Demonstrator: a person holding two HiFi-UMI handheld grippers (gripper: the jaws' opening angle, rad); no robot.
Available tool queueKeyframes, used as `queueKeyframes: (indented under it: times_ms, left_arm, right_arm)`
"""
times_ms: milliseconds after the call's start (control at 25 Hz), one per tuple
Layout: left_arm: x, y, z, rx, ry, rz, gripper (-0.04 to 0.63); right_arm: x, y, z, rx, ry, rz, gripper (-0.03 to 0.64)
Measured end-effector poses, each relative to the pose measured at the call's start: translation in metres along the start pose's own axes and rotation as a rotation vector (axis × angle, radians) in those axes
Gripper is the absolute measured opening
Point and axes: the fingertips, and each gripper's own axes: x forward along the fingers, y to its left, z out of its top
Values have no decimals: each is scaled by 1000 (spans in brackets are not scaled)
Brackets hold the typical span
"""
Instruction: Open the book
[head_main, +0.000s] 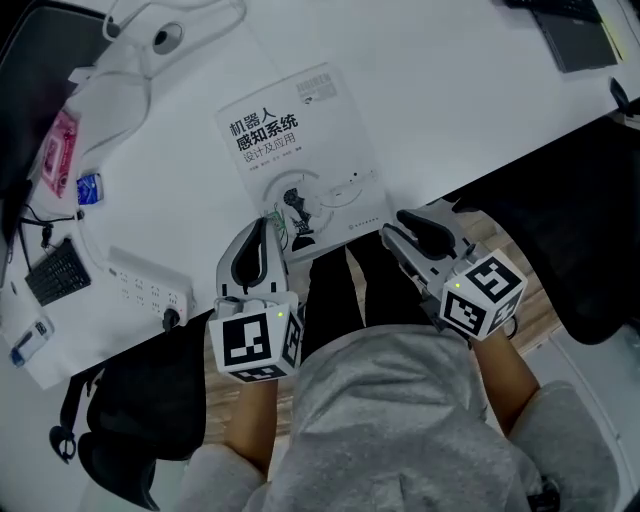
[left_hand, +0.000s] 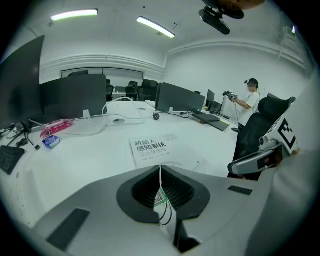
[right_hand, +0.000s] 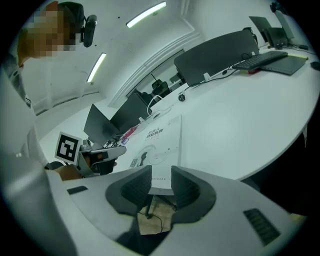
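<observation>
The left claw (head_main: 265, 232) (left_hand: 160, 170) is hovering at the near edge of the bench (head_main: 450, 100), just beside the book's near left corner. Its jaws are pressing together along a thin seam. A pale sliver is showing in that seam, possibly the edge of a sheet, but the left gripper view is too poor to confirm it.

The right claw (head_main: 393, 224) (right_hand: 161, 175) is sitting at the book's near right corner. Its jaws are standing apart, and the near edge of the book is lying in the gap between them. Whether the pads are touching the edge cannot be told.

The book (head_main: 300, 150) (left_hand: 152, 147) (right_hand: 160, 140) is lying flat and closed on the bench, cover up, with its near edge reaching the bench edge and its title end pointing away from the person. It is sitting slightly askew to the bench edge.

To the left of the book, well apart from it, a white power strip (head_main: 150, 285) is lying on the bench. Further left, a black keyboard (head_main: 57, 272) is lying near the bench's edge.
</observation>
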Motion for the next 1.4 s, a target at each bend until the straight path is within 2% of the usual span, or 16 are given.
queueKeyframes:
  times_ms: [280, 520, 760, 880, 1080, 1240, 1400]
  left_arm:
    - [15, 13, -27, -16, 37, 34, 18]
    - [29, 6, -35, -48, 58, -18, 18]
    - [33, 2, -35, -56, 45, -48, 18]
    - [35, -6, -34, -66, 38, -100, 18]
    - [41, -23, -32, 32, 48, -122, 18]
    - [39, -22, -28, -14, 18, -156, 18]
    - [30, -9, -17, -10, -1, -113, 18]
  right_arm:
    - [10, -8, -23, 89, -7, 3, 126]
    - [9, -13, -29, 129, -7, 7, 126]
    - [10, -8, -26, 144, -37, 27, 126]
    - [12, -3, -25, 138, -39, 57, 124]
    - [20, 2, -21, 180, -48, 103, 121]
    - [21, -11, -14, 182, -80, 11, 77]
    - [12, -10, 7, 147, -138, -32, 52]
